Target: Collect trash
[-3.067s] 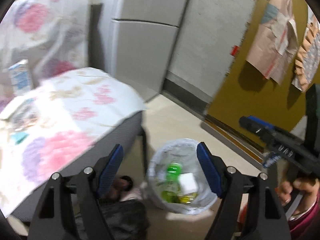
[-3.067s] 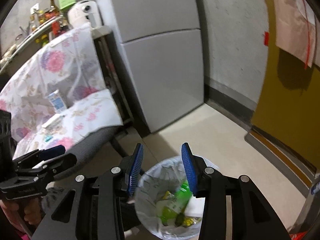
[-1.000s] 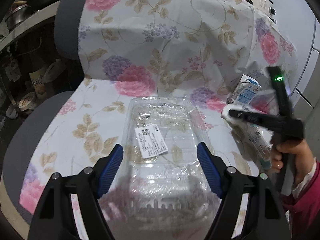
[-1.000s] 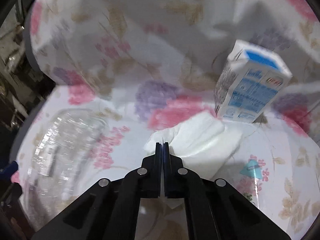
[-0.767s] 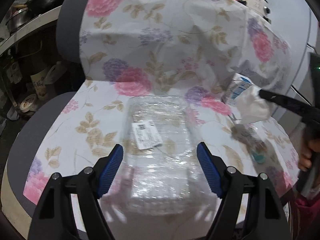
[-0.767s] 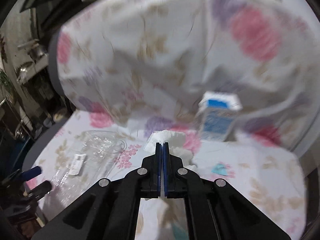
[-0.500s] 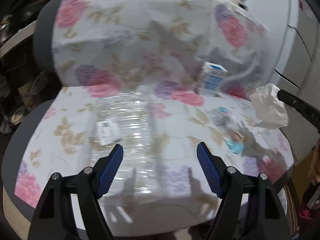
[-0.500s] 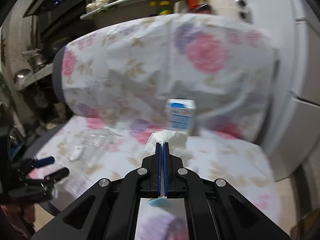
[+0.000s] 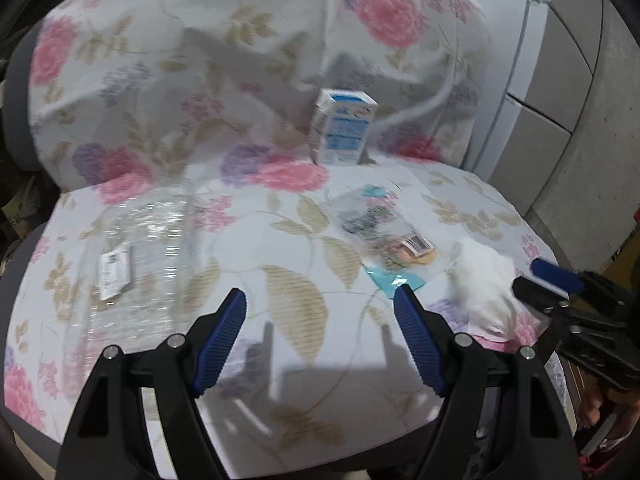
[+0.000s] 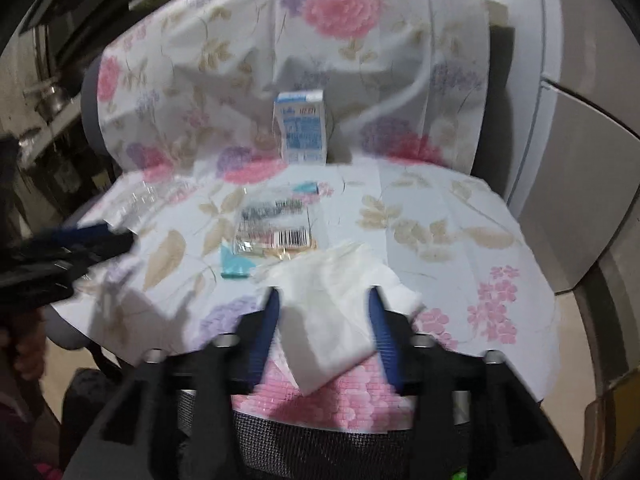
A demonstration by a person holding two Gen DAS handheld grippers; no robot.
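A floral-covered chair seat (image 9: 296,300) carries the trash. A clear plastic tray (image 9: 132,256) lies at its left, a blue-and-white carton (image 9: 344,132) stands at the back, and a printed wrapper (image 9: 384,228) lies mid-seat. My left gripper (image 9: 320,332) is open and empty above the seat's front. My right gripper (image 10: 322,320) hovers over the front edge with its jaws opening. A white tissue (image 10: 328,312) sits loosely between its fingers; the pads do not press it. In the left wrist view the tissue (image 9: 484,284) lies just off the right gripper (image 9: 556,280).
A teal scrap (image 10: 234,264) lies beside the wrapper (image 10: 276,228). Grey cabinet doors (image 9: 560,92) stand right of the chair. Shelves with pots (image 10: 48,92) are at the left. A person's hand (image 10: 24,344) holds the left gripper (image 10: 80,240) by the seat's left edge.
The right gripper drew back from the carton to the seat's front edge with the tissue, then its jaws parted. The left gripper backed off and swung right, away from the clear tray.
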